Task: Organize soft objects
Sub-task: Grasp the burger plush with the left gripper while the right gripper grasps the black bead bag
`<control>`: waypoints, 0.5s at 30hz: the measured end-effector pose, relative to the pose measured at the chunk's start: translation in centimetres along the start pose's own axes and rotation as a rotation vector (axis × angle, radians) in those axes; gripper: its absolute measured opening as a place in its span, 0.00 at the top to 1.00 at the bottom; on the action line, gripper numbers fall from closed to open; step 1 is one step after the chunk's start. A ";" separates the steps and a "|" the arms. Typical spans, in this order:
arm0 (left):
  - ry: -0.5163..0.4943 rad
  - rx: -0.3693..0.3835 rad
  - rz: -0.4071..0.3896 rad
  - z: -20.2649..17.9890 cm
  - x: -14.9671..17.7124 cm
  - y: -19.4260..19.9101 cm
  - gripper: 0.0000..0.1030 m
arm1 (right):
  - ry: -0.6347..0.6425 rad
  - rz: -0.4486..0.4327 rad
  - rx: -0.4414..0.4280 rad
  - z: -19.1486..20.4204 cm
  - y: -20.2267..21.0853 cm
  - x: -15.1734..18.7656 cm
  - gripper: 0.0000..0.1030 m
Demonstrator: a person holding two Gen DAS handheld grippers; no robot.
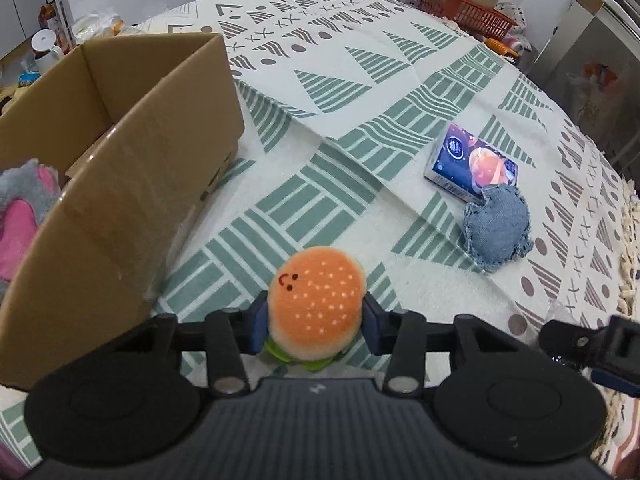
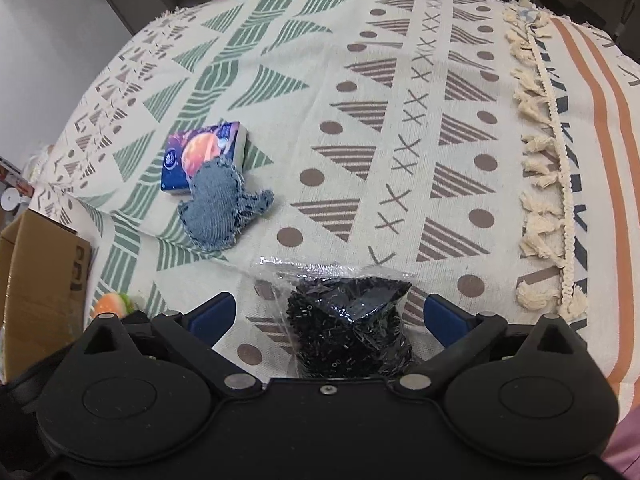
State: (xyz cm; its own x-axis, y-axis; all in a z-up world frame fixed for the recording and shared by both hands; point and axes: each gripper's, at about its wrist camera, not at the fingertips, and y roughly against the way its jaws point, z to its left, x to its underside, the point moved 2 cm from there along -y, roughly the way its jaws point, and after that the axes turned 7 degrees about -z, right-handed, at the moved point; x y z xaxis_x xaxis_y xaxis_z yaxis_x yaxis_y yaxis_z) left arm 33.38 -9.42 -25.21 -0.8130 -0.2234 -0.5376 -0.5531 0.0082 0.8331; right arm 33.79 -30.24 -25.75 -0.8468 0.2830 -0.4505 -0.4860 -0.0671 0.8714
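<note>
While smiling, burger plush (image 1: 316, 304) looks orange, sesame-speckled.

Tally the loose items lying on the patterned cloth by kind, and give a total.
Plush burger: 1
Denim pouch: 1
Tissue pack: 1
Bag of black beads: 1
Total: 4

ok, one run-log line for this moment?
left gripper: shut on burger plush | right gripper: open, straddling bead bag | cardboard box: beside plush | denim heart: on cloth
</note>
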 end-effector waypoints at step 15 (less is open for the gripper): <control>0.006 0.039 -0.095 0.7 -1.6 6.4 0.58 | -0.009 -0.023 0.021 -0.5 -0.1 0.7 0.51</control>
State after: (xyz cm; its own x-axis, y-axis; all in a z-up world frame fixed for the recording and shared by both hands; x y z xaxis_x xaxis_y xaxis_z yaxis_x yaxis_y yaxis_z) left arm 31.00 -8.36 -19.18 -0.7557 -0.2312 -0.6128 -0.6342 0.0247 0.7728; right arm 33.17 -30.52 -26.23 -0.8336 0.2925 -0.4686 -0.5004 -0.0405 0.8648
